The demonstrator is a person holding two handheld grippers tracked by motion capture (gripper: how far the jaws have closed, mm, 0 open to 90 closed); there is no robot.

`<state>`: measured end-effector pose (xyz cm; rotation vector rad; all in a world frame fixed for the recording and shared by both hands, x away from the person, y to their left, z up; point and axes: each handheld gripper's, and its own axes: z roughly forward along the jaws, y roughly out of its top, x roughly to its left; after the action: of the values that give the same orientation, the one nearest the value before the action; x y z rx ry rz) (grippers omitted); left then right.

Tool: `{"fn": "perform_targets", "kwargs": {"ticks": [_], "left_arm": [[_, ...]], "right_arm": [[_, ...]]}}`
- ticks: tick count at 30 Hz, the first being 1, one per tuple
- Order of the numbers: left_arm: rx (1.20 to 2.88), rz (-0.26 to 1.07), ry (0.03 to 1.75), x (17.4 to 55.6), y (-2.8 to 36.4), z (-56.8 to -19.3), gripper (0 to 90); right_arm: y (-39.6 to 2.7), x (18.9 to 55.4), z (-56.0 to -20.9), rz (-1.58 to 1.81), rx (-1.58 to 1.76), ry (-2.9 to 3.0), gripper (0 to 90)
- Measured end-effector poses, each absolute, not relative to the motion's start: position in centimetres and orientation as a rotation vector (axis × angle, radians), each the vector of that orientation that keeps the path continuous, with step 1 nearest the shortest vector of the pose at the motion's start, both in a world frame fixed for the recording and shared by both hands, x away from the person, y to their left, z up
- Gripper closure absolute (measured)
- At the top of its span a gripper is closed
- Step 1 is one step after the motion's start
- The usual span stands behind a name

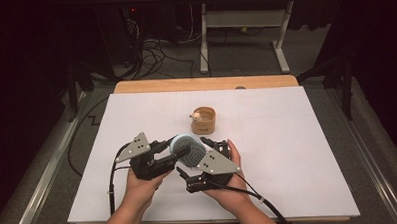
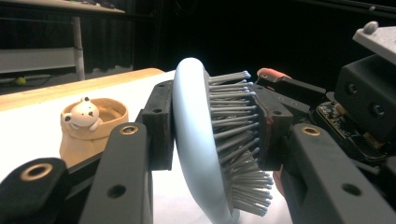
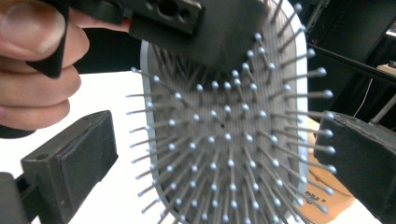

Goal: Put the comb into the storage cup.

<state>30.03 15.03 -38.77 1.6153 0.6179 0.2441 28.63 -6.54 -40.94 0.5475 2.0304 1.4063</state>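
Above desk [image 1: 287, 139], brush [image 1: 187, 148] clamped back-to-bristles in left tongs [image 1: 174, 155]; right tongs [image 1: 208, 156] spread wide, not gripping. Light, rigid shell; springy, slippery bristles: best gripped across edges.

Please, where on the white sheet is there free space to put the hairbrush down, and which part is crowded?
Free: the white sheet to the right of the right gripper, its left part beside the left gripper, and the far strip behind the bear pot. Crowded: the near middle, where both grippers meet at the hairbrush, just before the pot.
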Motion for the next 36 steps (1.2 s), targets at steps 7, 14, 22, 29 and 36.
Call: {"fn": "perform_targets", "kwargs": {"ticks": [7, 14, 22, 29, 36], "left_arm": [[1.596, 0.264, 0.618, 30.0, 15.6, -38.5, 58.4], [1.576, 0.302, 0.625, 30.0, 16.3, -38.1, 58.6], [1.561, 0.354, 0.638, 30.0, 17.2, -37.7, 58.8], [1.569, 0.385, 0.642, 30.0, 17.5, -37.6, 58.8], [1.567, 0.427, 0.648, 30.0, 18.1, -37.6, 58.9]], "right_arm": [[-7.1, 28.7, -40.8, 1.426, 0.545, 2.039, 4.2], [-7.5, 28.7, -40.9, 1.439, 0.545, 2.050, 5.1], [-8.4, 29.0, -40.9, 1.436, 0.604, 2.054, 0.2], [-9.3, 29.3, -41.1, 1.437, 0.639, 2.045, 0.2], [-10.7, 30.1, -41.5, 1.429, 0.683, 2.050, 0.2]]}}
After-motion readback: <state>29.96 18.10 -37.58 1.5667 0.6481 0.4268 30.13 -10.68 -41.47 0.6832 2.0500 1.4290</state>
